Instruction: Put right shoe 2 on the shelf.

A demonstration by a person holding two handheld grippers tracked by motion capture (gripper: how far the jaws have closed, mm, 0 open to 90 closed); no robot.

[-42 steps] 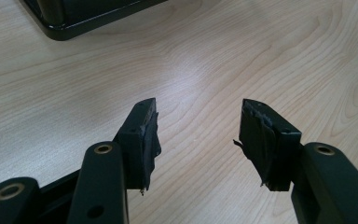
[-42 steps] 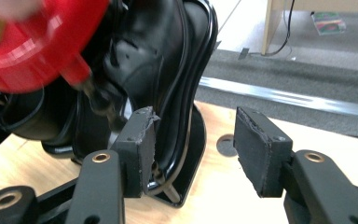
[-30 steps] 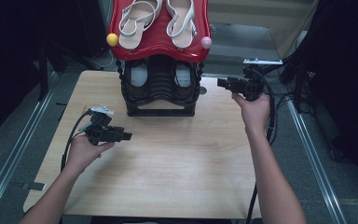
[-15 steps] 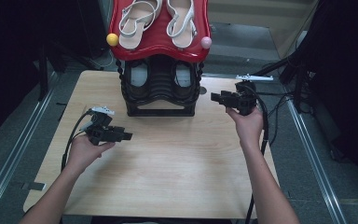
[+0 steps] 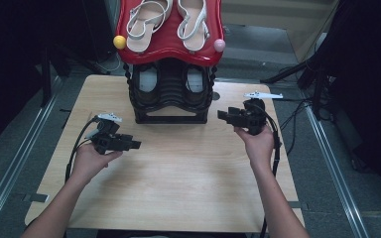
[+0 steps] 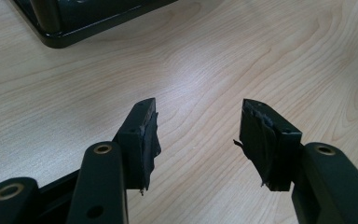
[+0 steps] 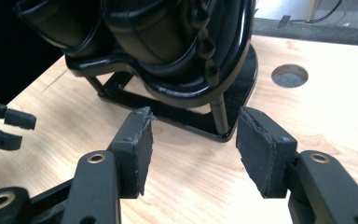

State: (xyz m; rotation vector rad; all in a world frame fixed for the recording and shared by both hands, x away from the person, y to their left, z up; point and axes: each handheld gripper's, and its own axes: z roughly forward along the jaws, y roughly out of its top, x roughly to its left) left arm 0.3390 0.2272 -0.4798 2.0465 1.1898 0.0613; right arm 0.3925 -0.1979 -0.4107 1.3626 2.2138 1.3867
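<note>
At about eight o'clock on the wooden table [image 5: 178, 188], the left gripper [image 5: 135, 145] is held low over bare wood, pointed toward three o'clock. In the left gripper view its jaws stand wide apart with nothing between them, which suggests it is being kept parked out of the way rather than put to use.

At twelve o'clock the black shoe rack [image 5: 171, 94] is set against the far edge of the table, so that its open front faces the person. A pair of pale shoes [image 5: 148, 79] is tucked in its lower tier, and white sandals [image 5: 193, 17] are laid on the red top shelf [image 5: 171, 52], whose corners are capped by a yellow ball [image 5: 120, 42] and a pink ball [image 5: 220, 45].

At about two o'clock the right gripper [image 5: 222, 115] is pointed toward nine o'clock, at the rack's right side. Its jaws have just been opening and stand wide and empty; in the right gripper view the rack's corner post [image 7: 219, 112] is framed between them, probably in readiness for a reach to the rack or the shoes inside.
</note>
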